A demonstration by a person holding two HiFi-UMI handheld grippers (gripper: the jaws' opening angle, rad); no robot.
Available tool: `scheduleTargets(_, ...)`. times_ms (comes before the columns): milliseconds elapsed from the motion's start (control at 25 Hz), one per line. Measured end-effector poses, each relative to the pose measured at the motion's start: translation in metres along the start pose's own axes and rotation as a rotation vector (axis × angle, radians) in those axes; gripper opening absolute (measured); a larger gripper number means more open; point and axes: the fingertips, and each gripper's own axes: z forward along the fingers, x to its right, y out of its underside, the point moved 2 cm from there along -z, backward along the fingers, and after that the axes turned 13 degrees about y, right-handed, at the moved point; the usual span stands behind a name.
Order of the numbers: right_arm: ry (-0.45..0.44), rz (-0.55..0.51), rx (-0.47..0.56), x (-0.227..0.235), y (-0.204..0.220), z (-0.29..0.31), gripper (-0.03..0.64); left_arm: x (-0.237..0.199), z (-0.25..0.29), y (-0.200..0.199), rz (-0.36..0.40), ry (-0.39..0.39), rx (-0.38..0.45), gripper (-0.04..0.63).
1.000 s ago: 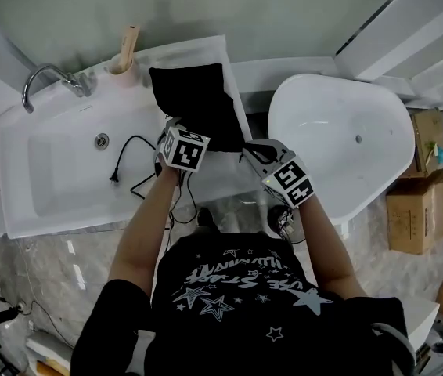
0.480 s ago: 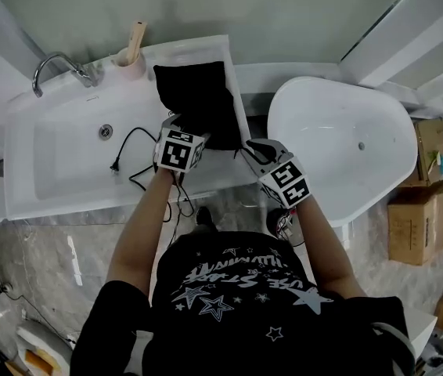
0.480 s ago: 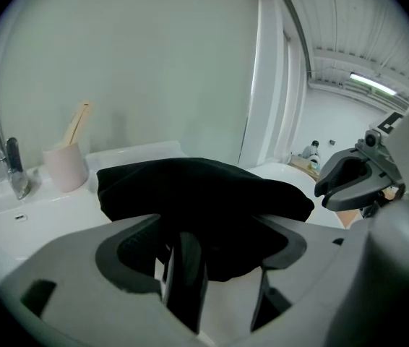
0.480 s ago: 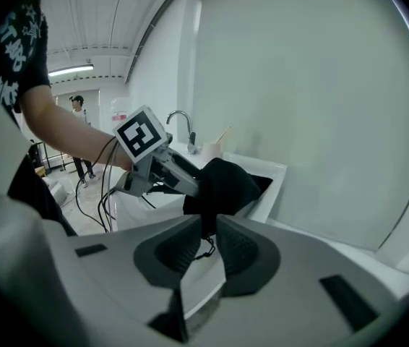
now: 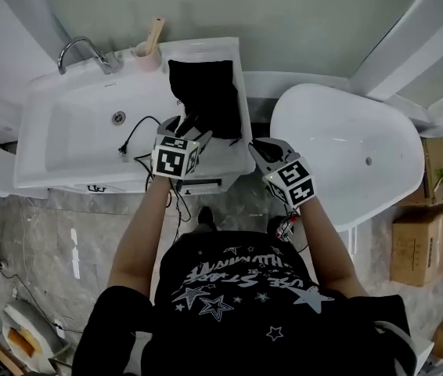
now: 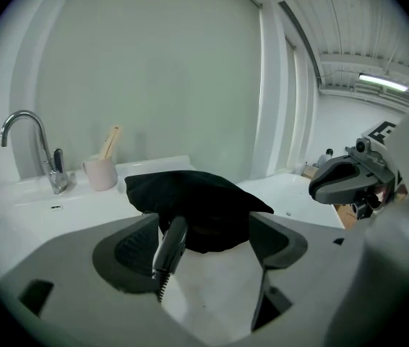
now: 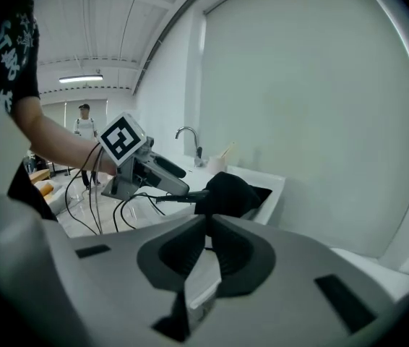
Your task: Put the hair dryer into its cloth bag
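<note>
The black cloth bag lies on the right end of the white sink counter. In the left gripper view the bag fills the far gap, and the hair dryer's grey handle pokes out of it towards me. My left gripper has just been opening; the handle lies between its wide jaws near the left one, not pressed. A black cord trails into the basin. My right gripper hangs shut and empty, right of the bag.
A chrome faucet and a pink cup with a wooden brush stand at the counter's back. A white bathtub is on the right, with cardboard boxes beyond it. The sink basin holds the cord's plug.
Both grippers have drawn back from the bag towards me. The left jaws, shut at the bag's mouth before, now stand wide open off the dryer's handle.
</note>
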Motion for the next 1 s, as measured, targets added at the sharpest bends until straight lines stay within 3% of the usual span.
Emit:
scheduleTargets(280, -0.046, -0.012, 0.070, -0.008, -0.002, -0.041, 0.006, 0.040, -0.034, 0.001, -0.018, -0.057, 0.074, 0.388)
scheduleTargets(520, -0.053, -0.049, 0.076, -0.006, 0.012, -0.083, 0.006, 0.076, -0.050, 0.009, -0.035, -0.125, 0.119, 0.310)
scheduleTargets(640, -0.076, -0.041, 0.112, -0.008, 0.017, -0.107, 0.006, 0.097, -0.072, 0.015, -0.041, -0.221, 0.182, 0.186)
scheduleTargets(760, -0.106, -0.037, 0.121, -0.010, 0.029, -0.130, 0.006, 0.125, -0.095, 0.030, -0.067, -0.298, 0.223, 0.146)
scheduleTargets(1000, -0.204, -0.046, 0.088, -0.028, 0.065, -0.166, 0.005, 0.189, -0.119, 0.087, -0.120, -0.351, 0.156, 0.140)
